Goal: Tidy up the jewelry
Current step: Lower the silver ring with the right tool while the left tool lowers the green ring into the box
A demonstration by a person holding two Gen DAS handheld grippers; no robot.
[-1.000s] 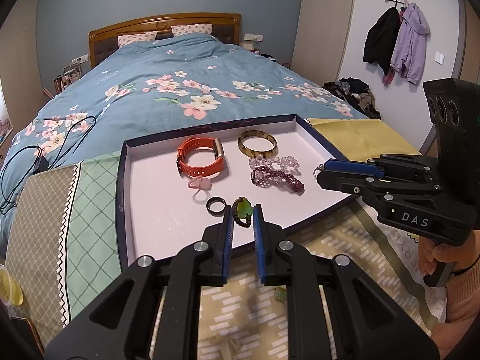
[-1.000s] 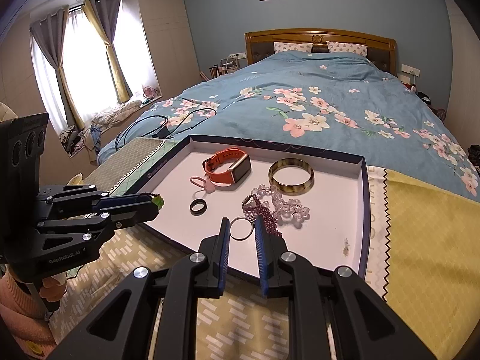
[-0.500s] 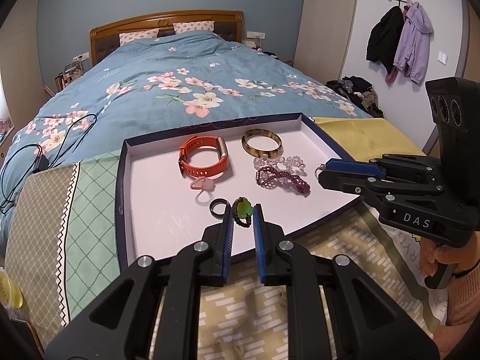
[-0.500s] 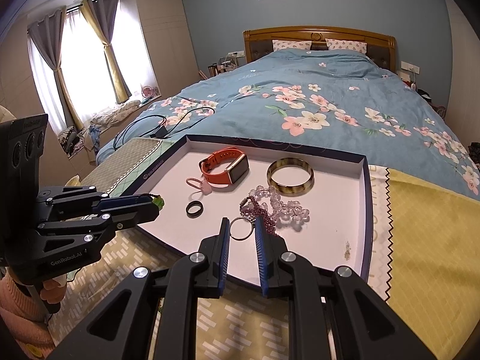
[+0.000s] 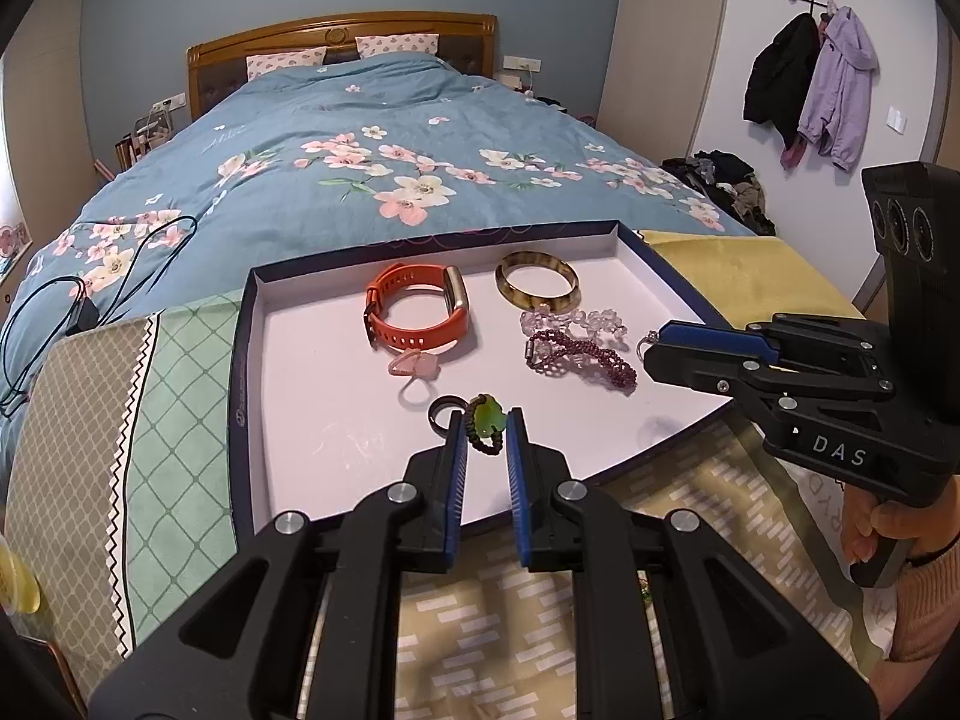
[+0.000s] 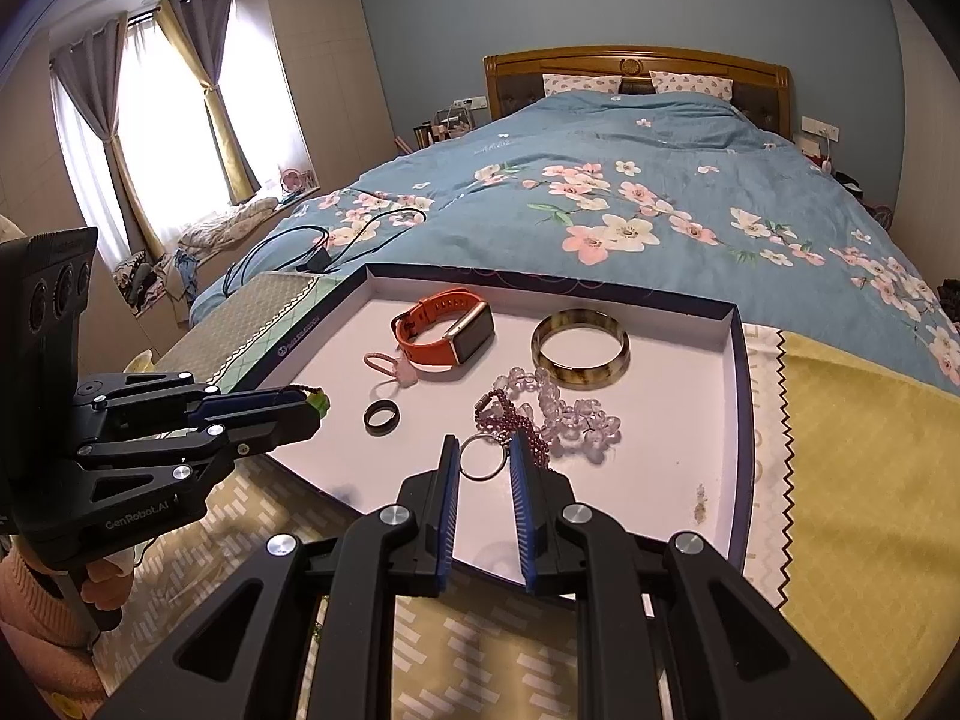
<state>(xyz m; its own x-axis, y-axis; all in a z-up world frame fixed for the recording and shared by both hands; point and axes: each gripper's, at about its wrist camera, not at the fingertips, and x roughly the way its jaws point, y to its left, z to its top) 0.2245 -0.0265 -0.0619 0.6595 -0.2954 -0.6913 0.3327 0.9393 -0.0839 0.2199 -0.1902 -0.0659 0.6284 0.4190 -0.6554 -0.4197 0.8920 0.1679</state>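
A dark-rimmed white tray (image 5: 252, 360) (image 6: 741, 420) lies on the bed's end. It holds an orange watch (image 5: 414, 312) (image 6: 444, 333), a horn-coloured bangle (image 5: 537, 287) (image 6: 581, 348), a clear bead bracelet (image 5: 576, 321) (image 6: 576, 411), a purple bead bracelet (image 5: 579, 354) (image 6: 510, 420), a pink charm (image 5: 411, 366) (image 6: 390, 366) and a black ring (image 5: 443, 411) (image 6: 381, 418). My left gripper (image 5: 485, 429) (image 6: 318, 402) is shut on a green bead ring (image 5: 485, 417) above the tray's near edge. My right gripper (image 6: 485, 459) (image 5: 651, 345) is shut on a silver ring (image 6: 480, 459) over the tray.
The tray rests on patterned cloths, green-beige (image 5: 120, 408) to the left and yellow (image 6: 852, 468) to the right. A blue floral duvet (image 5: 372, 168) covers the bed behind. A black cable (image 5: 72, 300) lies on the duvet at left. Coats (image 5: 810, 84) hang on the right wall.
Both grippers have crept slightly forward over the tray, each still holding its ring. The jewelry in the tray has not moved.
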